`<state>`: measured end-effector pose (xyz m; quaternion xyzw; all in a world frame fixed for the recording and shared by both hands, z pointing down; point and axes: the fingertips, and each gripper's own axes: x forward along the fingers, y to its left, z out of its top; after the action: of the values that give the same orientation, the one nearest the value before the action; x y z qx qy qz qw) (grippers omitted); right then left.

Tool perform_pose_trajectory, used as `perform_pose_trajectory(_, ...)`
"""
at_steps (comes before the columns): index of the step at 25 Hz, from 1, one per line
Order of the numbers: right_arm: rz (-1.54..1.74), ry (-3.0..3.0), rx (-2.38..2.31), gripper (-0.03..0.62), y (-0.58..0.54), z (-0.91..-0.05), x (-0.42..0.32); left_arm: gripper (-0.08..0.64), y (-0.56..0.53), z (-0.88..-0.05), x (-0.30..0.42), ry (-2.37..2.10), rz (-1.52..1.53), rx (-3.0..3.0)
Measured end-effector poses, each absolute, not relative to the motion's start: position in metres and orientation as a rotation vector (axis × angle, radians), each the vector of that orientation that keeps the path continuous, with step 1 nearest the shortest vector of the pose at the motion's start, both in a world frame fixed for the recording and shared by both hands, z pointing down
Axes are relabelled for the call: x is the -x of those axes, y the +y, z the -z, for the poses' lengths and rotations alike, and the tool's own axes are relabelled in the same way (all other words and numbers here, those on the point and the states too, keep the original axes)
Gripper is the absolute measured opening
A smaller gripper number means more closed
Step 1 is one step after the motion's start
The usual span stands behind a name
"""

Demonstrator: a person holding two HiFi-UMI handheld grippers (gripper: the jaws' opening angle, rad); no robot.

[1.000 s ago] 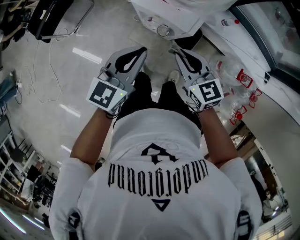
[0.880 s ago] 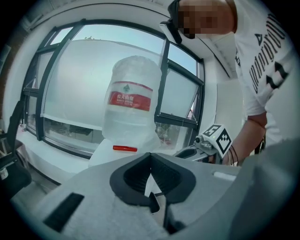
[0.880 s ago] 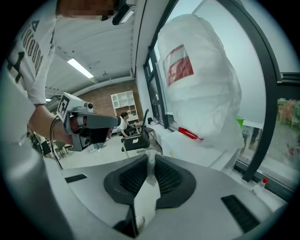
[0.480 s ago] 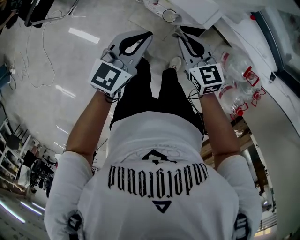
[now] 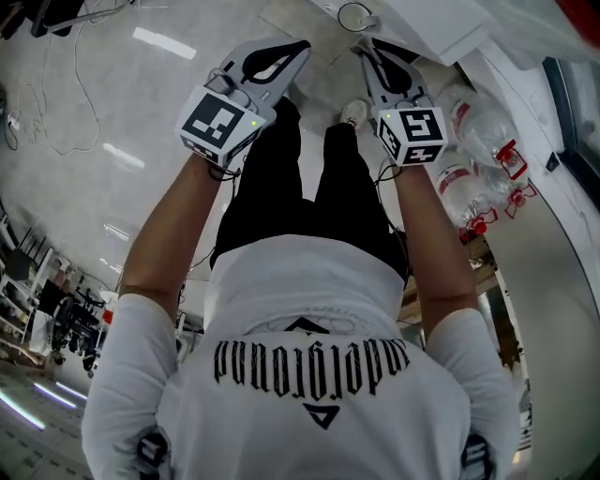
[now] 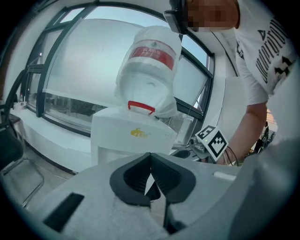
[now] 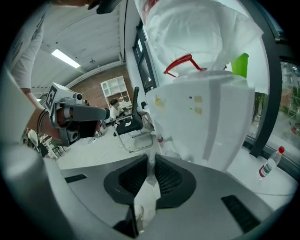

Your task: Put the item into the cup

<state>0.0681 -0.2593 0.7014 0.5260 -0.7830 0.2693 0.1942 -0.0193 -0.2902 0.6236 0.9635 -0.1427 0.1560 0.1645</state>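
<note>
Both grippers are held out in front of a person in a white T-shirt, who stands on the floor. My left gripper (image 5: 298, 45) (image 6: 150, 155) is shut, with its black pads meeting at the tip and nothing between them. My right gripper (image 5: 362, 44) (image 7: 151, 158) is shut to a thin pale slit; I cannot tell if anything sits in it. A round cup rim (image 5: 354, 16) shows on the white water dispenser (image 6: 126, 136) (image 7: 206, 117) just beyond both tips. No separate item is visible.
An upturned water bottle (image 6: 150, 70) (image 7: 197, 28) tops the dispenser. Empty bottles (image 5: 483, 141) lie on the floor to the right. A chair (image 7: 129, 124) stands by the dispenser, a small bottle (image 7: 269, 164) on the sill. Cables trail at the far left.
Both grippers have risen toward the top of the head view and the dispenser has slid to that edge. Neither gripper's jaws have changed.
</note>
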Motion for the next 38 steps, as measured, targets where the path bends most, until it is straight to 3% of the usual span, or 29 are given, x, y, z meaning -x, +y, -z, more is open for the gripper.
perform_pose_trajectory(17, -0.839, -2.032, -1.502, 0.049, -0.282, -0.822, -0.082, 0.012, -0.307, -0.719, 0.010, -0.442, -0.519, -2.672)
perform_pose_trajectory(38, -0.946, -1.929, -1.574, 0.064, -0.297, -0.870, -0.091, 0.012, -0.303, -0.734, 0.020, -0.435, -0.519, -2.651)
